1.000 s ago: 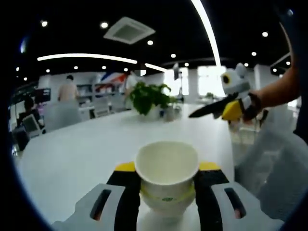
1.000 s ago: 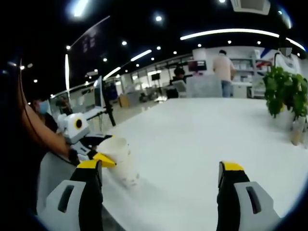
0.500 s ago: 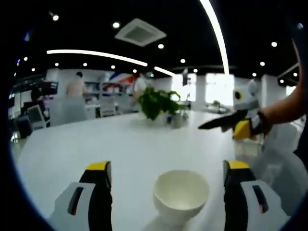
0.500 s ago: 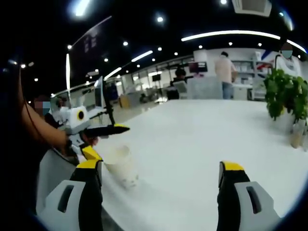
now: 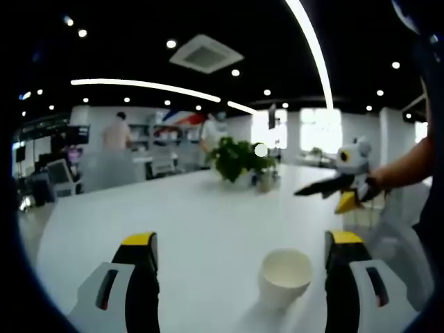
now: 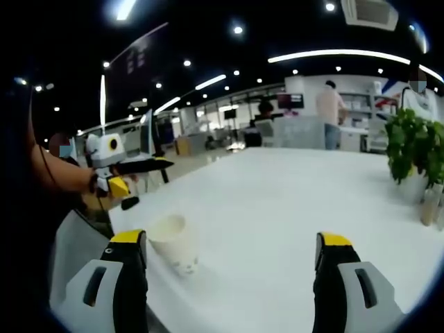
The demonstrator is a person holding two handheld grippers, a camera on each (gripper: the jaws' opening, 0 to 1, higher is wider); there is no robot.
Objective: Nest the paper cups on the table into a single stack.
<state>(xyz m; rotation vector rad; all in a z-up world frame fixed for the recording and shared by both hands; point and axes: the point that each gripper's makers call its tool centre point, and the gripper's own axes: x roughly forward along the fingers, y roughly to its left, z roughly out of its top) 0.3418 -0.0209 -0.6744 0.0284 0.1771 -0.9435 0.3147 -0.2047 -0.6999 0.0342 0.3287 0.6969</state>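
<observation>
A white paper cup (image 5: 285, 277) stands upright on the white table (image 5: 187, 222), free of both jaws of my left gripper (image 5: 243, 260), which is open and drawn back from it. In the right gripper view the same cup (image 6: 174, 242) stands near the table's left edge, just right of my right gripper's left jaw. My right gripper (image 6: 232, 260) is open with nothing between its jaws. The left gripper (image 6: 125, 173) hangs above and behind the cup there, jaws apart. The right gripper (image 5: 336, 187) shows at the right of the left gripper view, held by a hand.
A potted green plant (image 5: 236, 158) and a small glass vase (image 5: 262, 179) stand at the table's far side; the plant (image 6: 409, 149) is at the right in the right gripper view. People stand by desks and monitors in the background. A grey chair back (image 6: 73, 243) is at the table's left edge.
My left gripper let go of the cup, opened wide and pulled back and up from it. The cup now stands alone on the table. The right gripper stayed open.
</observation>
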